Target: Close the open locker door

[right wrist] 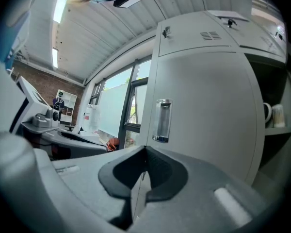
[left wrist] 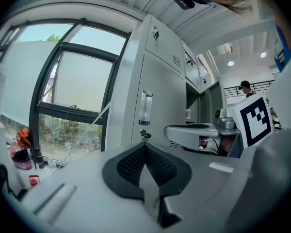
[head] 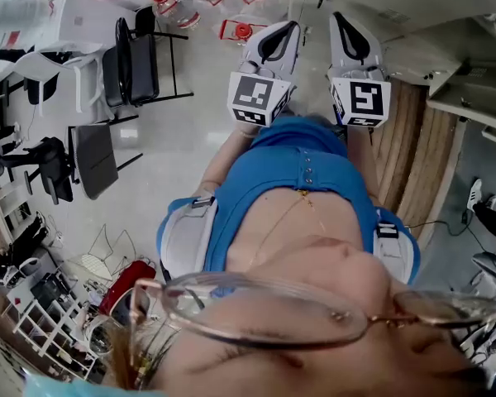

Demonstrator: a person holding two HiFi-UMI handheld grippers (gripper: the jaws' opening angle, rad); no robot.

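Observation:
The grey locker door [right wrist: 203,106], with a recessed clear handle [right wrist: 162,121], fills the right gripper view just ahead of my right gripper [right wrist: 145,152]. Its jaws are shut and hold nothing. To the right of the door's edge an open compartment [right wrist: 274,125] shows a shelf with a mug [right wrist: 267,112]. In the left gripper view the same door [left wrist: 160,96] is further off, with its handle [left wrist: 145,108] and a key [left wrist: 144,134] below it. My left gripper [left wrist: 145,147] is shut and empty. In the head view both grippers, left [head: 279,40] and right [head: 347,35], point forward side by side.
A large window [left wrist: 72,86] lies left of the lockers. More locker doors [left wrist: 162,45] sit above. Black chairs [head: 136,60] and red items [head: 241,30] stand on the floor to the left. A wooden panel [head: 409,155] is at the right. A person [left wrist: 245,87] stands far off.

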